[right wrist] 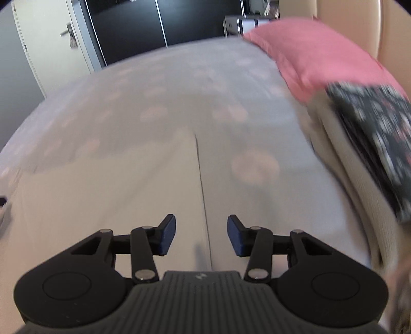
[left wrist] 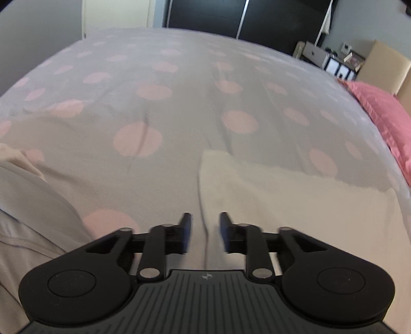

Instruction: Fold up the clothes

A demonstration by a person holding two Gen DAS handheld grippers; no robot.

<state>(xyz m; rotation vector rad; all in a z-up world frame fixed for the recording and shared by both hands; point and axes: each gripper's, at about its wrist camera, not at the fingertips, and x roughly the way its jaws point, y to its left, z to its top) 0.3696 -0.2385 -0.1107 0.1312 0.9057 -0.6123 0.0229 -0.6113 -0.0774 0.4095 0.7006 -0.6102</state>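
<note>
L claw (left wrist: pixel 205 232) held apart, nothing clamped; cream cloth (left wrist: pixel 282 205) lies under and ahead-right of it on spotted bedspread (left wrist: pixel 179 102). R claw (right wrist: pixel 201 235) apart, empty, over cloth edge (right wrist: pixel 203 192); folded stack (right wrist: pixel 359 154) seen to its right.

Folded cloth (left wrist: pixel 282 200) lies on bed (left wrist: pixel 179 77); garment (left wrist: pixel 23 205) left of it, pillow (left wrist: pixel 380 113) far right, wardrobe (left wrist: pixel 231 15) behind.

You have one cream garment (left wrist: pixel 282 205) lying at lower right of the left view, one pink pillow (right wrist: pixel 316 51) at upper right, and one stack of folded clothes (right wrist: pixel 359 154) at the right edge.
</note>
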